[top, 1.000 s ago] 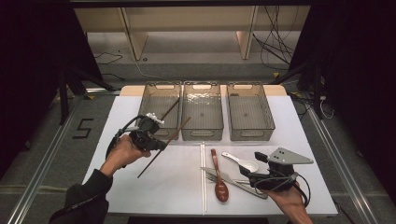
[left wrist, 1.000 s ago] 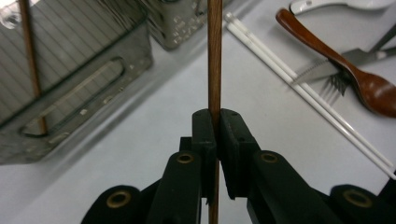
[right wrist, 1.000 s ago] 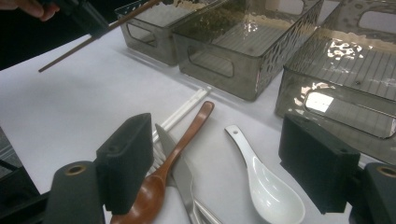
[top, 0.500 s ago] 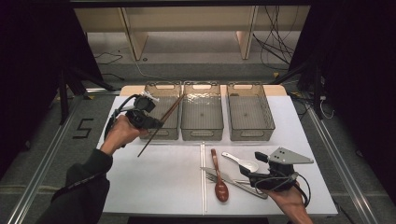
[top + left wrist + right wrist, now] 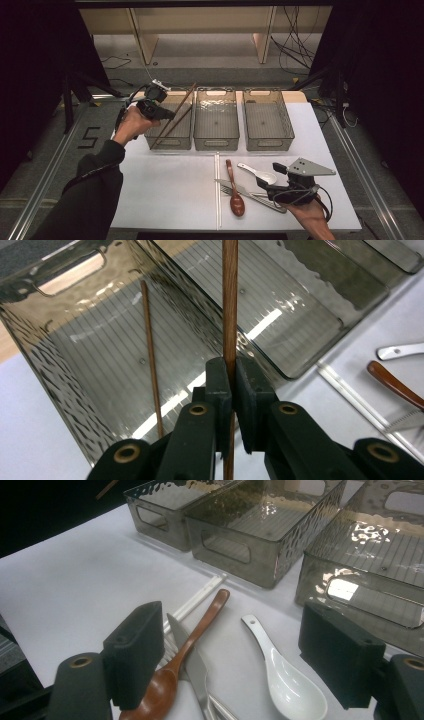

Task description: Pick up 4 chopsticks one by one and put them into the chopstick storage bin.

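The left tongs [image 5: 232, 390] clamp a brown wooden chopstick [image 5: 230, 305] over the smoky clear plastic bin [image 5: 170, 142] nearest the table's [image 5: 165, 185] far left corner — a second chopstick [image 5: 151, 360] lies inside. The right tongs [image 5: 230, 660] gape, empty, near the front edge. Floor tape reads "5" [image 5: 88, 137].

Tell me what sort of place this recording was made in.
Probably a lab or recording room, not a kitchen: a white table fenced by dark curtains, loose cables on the floor, and three clear bins set in a row for sorting cutlery.
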Demonstrator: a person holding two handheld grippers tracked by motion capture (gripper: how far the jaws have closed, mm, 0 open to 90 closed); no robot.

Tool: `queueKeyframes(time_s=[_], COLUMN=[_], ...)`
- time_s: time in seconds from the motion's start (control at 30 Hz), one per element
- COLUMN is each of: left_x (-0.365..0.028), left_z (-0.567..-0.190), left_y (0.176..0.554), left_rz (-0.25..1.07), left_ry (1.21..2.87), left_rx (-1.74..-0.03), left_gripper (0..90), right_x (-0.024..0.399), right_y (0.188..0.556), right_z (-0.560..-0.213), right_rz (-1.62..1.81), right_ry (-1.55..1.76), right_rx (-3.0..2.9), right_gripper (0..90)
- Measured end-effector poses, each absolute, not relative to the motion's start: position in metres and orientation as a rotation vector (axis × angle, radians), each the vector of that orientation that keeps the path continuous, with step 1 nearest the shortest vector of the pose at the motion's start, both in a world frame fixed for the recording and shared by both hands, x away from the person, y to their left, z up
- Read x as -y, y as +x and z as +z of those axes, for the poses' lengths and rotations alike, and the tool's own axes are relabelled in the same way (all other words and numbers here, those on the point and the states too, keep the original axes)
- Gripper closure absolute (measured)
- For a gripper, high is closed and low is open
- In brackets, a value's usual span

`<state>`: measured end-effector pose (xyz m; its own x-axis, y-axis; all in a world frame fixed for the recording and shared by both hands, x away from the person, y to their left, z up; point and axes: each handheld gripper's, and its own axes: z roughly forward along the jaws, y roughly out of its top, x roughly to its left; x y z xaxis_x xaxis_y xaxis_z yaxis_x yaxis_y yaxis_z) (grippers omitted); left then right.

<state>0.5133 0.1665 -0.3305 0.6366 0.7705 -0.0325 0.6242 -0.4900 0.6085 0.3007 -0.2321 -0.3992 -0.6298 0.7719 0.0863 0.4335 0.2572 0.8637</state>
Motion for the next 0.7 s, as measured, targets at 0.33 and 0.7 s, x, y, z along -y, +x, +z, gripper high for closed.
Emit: queueKeyframes(time_s=[0.33,0.7], left_x=[-0.176,-0.185], left_z=[-0.327,-0.333], left_y=[0.54,0.555], left_rz=[0.388,0.444], left_ry=[2.189,2.121], left_rx=[-1.124,-1.152], left_gripper=[84.3,84.2], right_x=[0.232,0.233], right_y=[0.301,0.3], right_z=[-0.399,-0.399], right_rz=[1.326,1.33], right_ry=[1.103,1.104], right_rx=[-2.182,-2.183], right_gripper=[27.0,27.0])
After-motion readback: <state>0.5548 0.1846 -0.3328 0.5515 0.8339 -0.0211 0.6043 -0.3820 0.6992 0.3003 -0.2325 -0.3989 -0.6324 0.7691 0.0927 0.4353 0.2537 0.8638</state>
